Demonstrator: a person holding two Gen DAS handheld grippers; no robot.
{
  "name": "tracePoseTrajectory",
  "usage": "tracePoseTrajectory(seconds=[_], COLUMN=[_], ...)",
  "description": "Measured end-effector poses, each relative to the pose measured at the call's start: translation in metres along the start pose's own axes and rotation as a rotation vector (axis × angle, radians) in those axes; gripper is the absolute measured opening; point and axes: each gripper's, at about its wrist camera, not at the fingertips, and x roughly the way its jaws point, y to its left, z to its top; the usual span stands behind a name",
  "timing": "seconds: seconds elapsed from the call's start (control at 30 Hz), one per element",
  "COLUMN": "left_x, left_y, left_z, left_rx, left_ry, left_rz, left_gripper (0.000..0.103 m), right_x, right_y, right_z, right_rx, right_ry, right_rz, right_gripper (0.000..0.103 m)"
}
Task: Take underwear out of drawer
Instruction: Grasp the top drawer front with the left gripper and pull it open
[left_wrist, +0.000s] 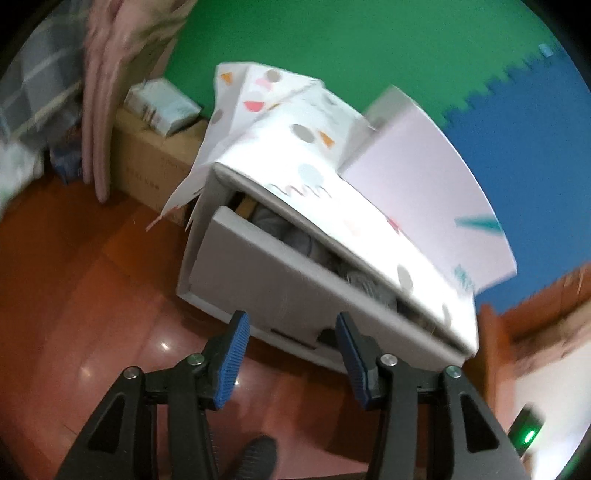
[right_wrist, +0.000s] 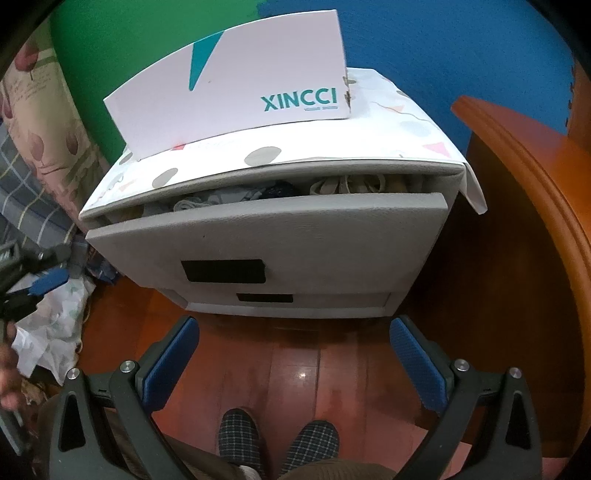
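Checked slippers (right_wrist: 277, 435) right under the lens, planted on the glossy red-brown floor (right_wrist: 332, 373), and the right gripper (right_wrist: 293, 365) hangs just above them, jaws spread wide, nothing between the blue pads. Ahead of it sits the small grey cabinet (right_wrist: 314, 306), top drawer (right_wrist: 266, 236) pulled partway out. Peeking over the drawer front is the underwear (right_wrist: 229, 197), a jumble of grey, dark and beige cloth; most of it hides under the spotted paper cover (right_wrist: 332, 151), so single pieces are hard to tell apart. A white XINCCI box (right_wrist: 236, 88) rests on top. Over to the left wrist view: badly smeared, cabinet tilted across the frame. The left gripper (left_wrist: 291, 354) is about half open and empty, pads apart from the drawer front, with the grey cloth up beyond its tips. Both grippers stand short of the drawer.
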Motion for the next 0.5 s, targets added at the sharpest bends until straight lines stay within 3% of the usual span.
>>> tracePoseTrajectory(seconds=[0.5], left_x=[0.059], left_y=[0.034], left_z=[0.042], left_rx=[-0.211], left_ry=[0.068], left_rz=[-0.033], left_gripper=[0.061], right_x=[0.003], right_y=[-0.004], right_z=[0.001], right_rx=[0.008], right_ry=[0.013], right_rz=[0.019], right_gripper=[0.102])
